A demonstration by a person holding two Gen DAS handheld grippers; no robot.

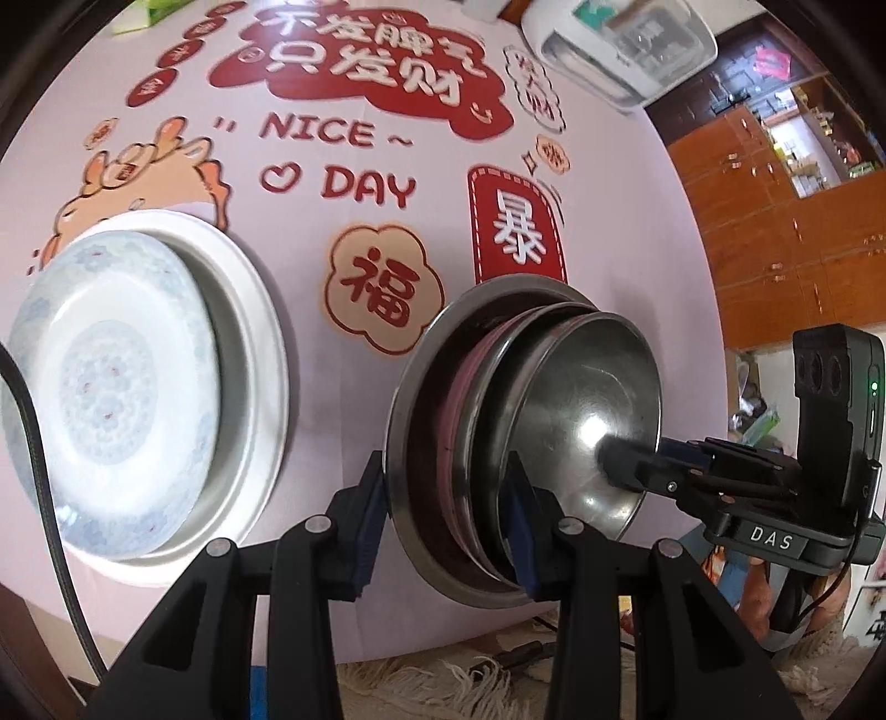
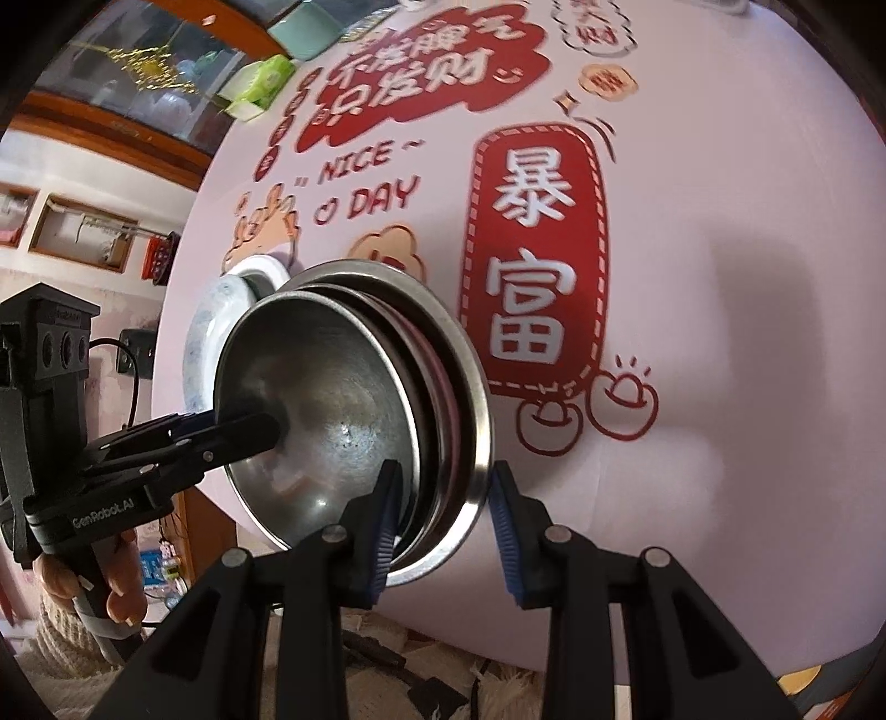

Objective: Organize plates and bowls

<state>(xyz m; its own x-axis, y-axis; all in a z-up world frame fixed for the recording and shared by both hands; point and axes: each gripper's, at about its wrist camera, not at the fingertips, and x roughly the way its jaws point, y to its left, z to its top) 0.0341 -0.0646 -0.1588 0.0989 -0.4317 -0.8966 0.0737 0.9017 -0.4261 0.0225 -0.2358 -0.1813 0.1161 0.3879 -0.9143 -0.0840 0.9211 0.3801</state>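
Note:
A stack of steel dishes sits on the printed tablecloth: a wide steel plate (image 1: 421, 387) (image 2: 465, 343) at the bottom, a pink-rimmed dish (image 1: 462, 399) in it, and a steel bowl (image 1: 587, 399) (image 2: 332, 399) on top. My left gripper (image 1: 446, 526) straddles the near rim of this stack, fingers on either side. My right gripper (image 2: 443, 520) straddles the stack's rim from the opposite side; it shows in the left wrist view (image 1: 626, 459) with a finger inside the bowl. A blue-patterned white bowl (image 1: 111, 387) (image 2: 213, 315) rests on a white plate (image 1: 249, 343).
The round table (image 1: 332, 221) has a pink cloth with red print. A white appliance (image 1: 620, 50) stands at the far edge, a green tissue pack (image 2: 260, 83) at another edge. Wooden cabinets (image 1: 775, 194) lie beyond. A shaggy rug (image 1: 443, 681) lies below.

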